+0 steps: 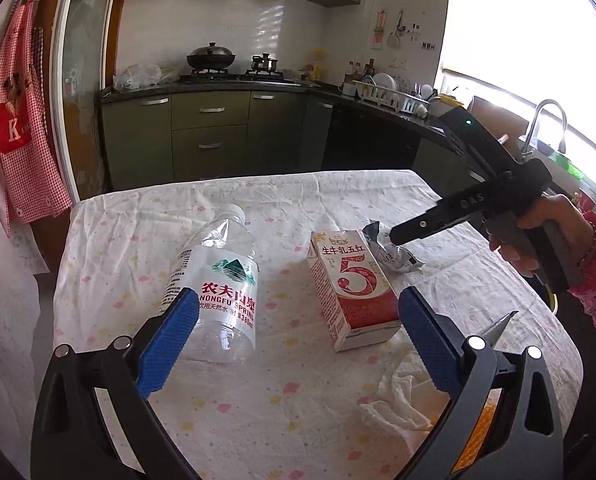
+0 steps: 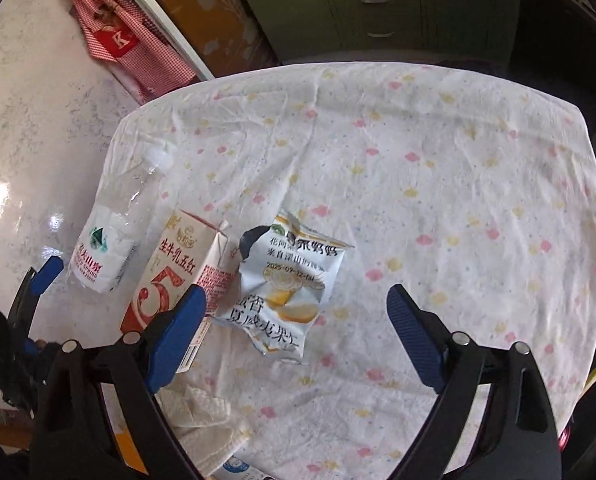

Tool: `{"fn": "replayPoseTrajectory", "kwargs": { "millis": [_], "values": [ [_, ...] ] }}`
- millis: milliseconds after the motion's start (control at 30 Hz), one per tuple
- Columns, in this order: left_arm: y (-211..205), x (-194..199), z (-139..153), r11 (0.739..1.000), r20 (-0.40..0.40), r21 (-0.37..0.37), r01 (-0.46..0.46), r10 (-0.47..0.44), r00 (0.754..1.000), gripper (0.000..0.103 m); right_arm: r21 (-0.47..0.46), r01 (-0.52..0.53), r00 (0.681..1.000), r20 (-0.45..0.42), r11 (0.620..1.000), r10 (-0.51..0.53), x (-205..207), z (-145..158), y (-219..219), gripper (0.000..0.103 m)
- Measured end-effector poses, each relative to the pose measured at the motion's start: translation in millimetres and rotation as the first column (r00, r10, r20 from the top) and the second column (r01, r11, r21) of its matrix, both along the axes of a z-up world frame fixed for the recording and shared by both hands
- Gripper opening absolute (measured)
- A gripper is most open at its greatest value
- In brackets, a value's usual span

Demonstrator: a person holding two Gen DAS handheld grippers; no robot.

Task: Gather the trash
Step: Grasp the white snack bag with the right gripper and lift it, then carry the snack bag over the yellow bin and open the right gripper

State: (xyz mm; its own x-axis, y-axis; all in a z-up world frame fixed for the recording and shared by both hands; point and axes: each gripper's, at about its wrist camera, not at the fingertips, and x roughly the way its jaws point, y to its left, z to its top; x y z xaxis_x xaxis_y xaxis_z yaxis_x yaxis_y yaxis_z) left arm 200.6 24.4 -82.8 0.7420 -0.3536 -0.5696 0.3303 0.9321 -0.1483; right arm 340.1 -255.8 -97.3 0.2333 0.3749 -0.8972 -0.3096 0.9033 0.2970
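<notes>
Biggest risk, as I judged it: the wrapper (image 2: 288, 280) was thin, crumpled foil lying flat on a wrinkled cloth (image 2: 437, 168), so a pinch could've grabbed cloth w/ it or let it slide out; the carton (image 2: 178, 276) sat just beside its left edge, appearing to touch, and the right gripper's (image 2: 294, 314) left finger was already over the carton, so closing there might've nudged or tipped it toward the bottle (image 2: 110, 240). Bottle was on its side, empty-looking, prob. light and free to roll if bumped. Left gripper (image 1: 298, 320) was spread wide, holding nothing, low over the near table edge, pointing fwd w/ bottle by its left pad and carton by its right; neither pad seemed to touch. Right gripper was also released and empty, tilted down from the right side, hovering over the wrapper; in the left view its tip was at the wrapper (image 1: 393, 250), contact not clear. Hand (image 1: 537, 236) gripped the handle, wrist angled down. A crumpled tissue (image 1: 405, 396) lay near the front edge. All trash was on the table; no bin identifiable.
</notes>
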Motion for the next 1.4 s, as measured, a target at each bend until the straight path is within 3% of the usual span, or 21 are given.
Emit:
{"fn": "replayPoseTrajectory", "kwargs": {
  "millis": [100,367,433,500,867,1033,1167,1300,1400],
  "values": [
    [-3.9,-1.9,0.1,1.000,0.001,0.008,0.009,-0.009,1.000,0.098,-0.034,0.020,0.999,-0.039,0.999,-0.021,10.2,-6.4,6.7,0.069],
    [-9.1,-3.3,-2.8,1.000,-0.018,0.011,0.016,-0.016,1.000,0.098,-0.097,-0.008,0.997,-0.082,0.995,0.000,16.4,-19.7,33.2,0.066],
    [-10.0,-2.9,-3.8,1.000,-0.021,0.014,0.018,-0.018,1.000,0.098,-0.131,-0.021,0.998,-0.061,0.991,0.013,13.6,-19.8,40.7,0.057],
    [-11.1,-2.7,-4.9,1.000,-0.024,0.018,0.016,-0.016,1.000,0.098,-0.145,-0.021,0.999,-0.050,0.989,0.014,12.3,-19.6,42.1,0.036],
    [-14.3,-2.1,-7.4,0.999,-0.024,0.041,0.014,-0.013,1.000,0.098,-0.071,0.034,0.999,0.016,0.997,-0.033,-18.4,14.0,-3.4,0.034],
    [-16.9,-3.2,-8.0,0.998,-0.020,0.056,0.016,-0.015,1.000,0.098,-0.032,0.083,0.994,0.078,0.996,-0.080,-55.6,35.5,-40.4,0.034],
    [-17.9,-4.0,-8.2,0.998,-0.017,0.062,0.018,-0.017,1.000,0.098,-0.024,0.180,0.974,0.143,0.983,-0.175,-92.2,49.9,-91.5,0.034],
    [-19.2,-5.0,-8.3,0.998,-0.015,0.067,0.017,-0.016,1.000,0.098,-0.049,0.351,0.922,0.192,0.935,-0.336,-126.1,49.2,-161.1,0.035],
    [-19.6,-4.8,-8.5,0.997,-0.014,0.068,0.021,-0.020,1.000,0.098,-0.092,0.489,0.863,0.197,0.867,-0.466,-148.2,35.9,-220.9,0.035]
  ]
}}
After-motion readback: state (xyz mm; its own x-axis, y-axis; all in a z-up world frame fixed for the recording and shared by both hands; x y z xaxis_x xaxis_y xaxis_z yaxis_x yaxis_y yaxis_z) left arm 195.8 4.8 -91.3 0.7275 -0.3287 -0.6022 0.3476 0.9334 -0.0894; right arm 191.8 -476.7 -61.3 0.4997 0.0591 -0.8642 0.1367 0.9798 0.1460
